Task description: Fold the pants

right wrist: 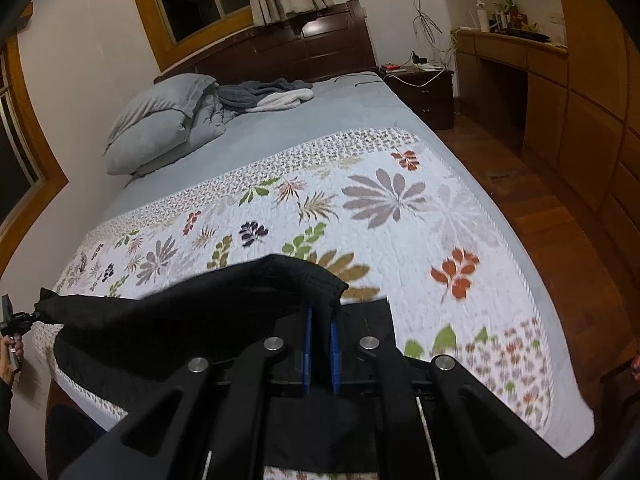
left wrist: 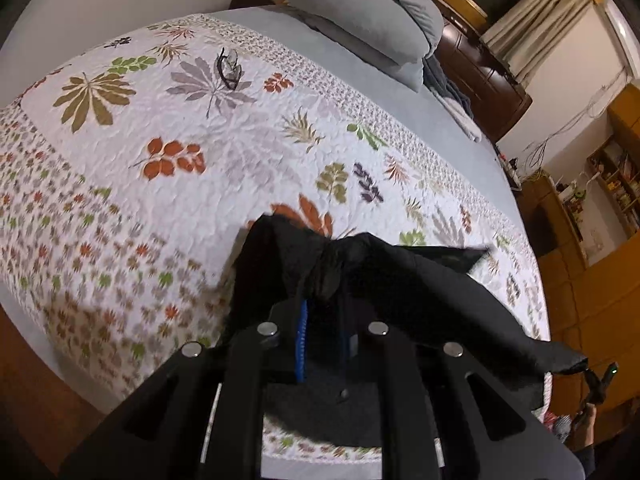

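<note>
The bed (right wrist: 352, 116) is covered at its near half by a white quilt (left wrist: 240, 140) printed with leaves, and over the near edge of this quilt the black pants (right wrist: 168, 320) are held up, stretched between the two grippers. The left gripper (left wrist: 320, 308) is pressed together on a bunched end of the cloth, and the right gripper (right wrist: 320, 316) is pinching the other end in the same way; the fabric between them sags, and part of it lies flat on the quilt below.

Several risks can be judged from here. The largest one is that the hanging middle part may fall double or twisted when it is laid down, because it is loose and not under tension, so a crooked fold would be produced. A slip is also possible: only a small bunch of cloth is caught between the blue pads (right wrist: 308, 340), and a quick pull by one hand could draw it out. A pair of glasses (left wrist: 229, 69) is lying farther up on the quilt, well apart from the pants; it could be struck only if the cloth is thrown far forward.

No brand, label or readable writing can be found on the pants, the grippers or the quilt.
</note>
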Demonstrator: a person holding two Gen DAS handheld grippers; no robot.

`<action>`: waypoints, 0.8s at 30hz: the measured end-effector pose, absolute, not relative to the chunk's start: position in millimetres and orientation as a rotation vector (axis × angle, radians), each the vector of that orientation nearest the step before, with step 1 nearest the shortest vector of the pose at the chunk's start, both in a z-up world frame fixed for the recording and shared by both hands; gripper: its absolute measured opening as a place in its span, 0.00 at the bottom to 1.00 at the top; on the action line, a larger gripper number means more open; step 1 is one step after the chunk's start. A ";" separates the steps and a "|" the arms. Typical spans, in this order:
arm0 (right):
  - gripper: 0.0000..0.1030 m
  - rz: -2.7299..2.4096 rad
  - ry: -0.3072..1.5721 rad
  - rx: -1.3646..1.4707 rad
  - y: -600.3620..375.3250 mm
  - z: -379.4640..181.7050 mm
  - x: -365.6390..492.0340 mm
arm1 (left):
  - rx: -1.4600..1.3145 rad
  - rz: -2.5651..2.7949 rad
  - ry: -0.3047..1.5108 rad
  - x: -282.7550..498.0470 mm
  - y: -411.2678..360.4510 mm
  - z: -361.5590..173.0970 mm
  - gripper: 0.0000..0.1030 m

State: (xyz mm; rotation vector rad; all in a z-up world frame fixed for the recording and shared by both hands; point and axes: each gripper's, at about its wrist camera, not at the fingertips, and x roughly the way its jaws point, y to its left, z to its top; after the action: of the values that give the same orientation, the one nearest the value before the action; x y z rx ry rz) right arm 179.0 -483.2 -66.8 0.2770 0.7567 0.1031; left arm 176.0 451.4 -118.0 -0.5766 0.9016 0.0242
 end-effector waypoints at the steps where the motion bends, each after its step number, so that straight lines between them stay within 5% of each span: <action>1: 0.09 0.104 0.759 0.281 -482.8 -70.6 174.9 | -0.545 0.033 0.911 171.5 447.9 -121.4 0.12; 8: 0.12 0.085 0.813 0.315 -477.3 -113.0 146.2 | -0.467 0.063 0.974 147.4 437.1 -155.2 0.15; 12: 0.26 0.055 0.845 0.352 -482.5 -130.5 130.5 | -0.430 0.112 1.014 132.0 438.7 -170.0 0.20; 14: 0.51 0.026 0.859 0.382 -487.1 -136.0 121.5 | -0.399 0.152 1.030 125.3 440.8 -174.5 0.52; 16: 0.61 0.005 0.865 0.440 -494.2 -140.3 111.8 | -0.361 0.214 1.014 114.2 444.2 -174.5 0.69; 24: 0.68 0.111 0.791 0.896 -503.2 -169.4 62.8 | -0.542 0.259 0.842 57.3 449.6 -146.8 0.87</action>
State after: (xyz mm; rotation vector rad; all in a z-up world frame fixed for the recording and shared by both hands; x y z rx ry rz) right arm 62.8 -503.2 -169.4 0.8956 0.7910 0.1105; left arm 57.3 449.6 -146.8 -0.5424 0.8424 0.2591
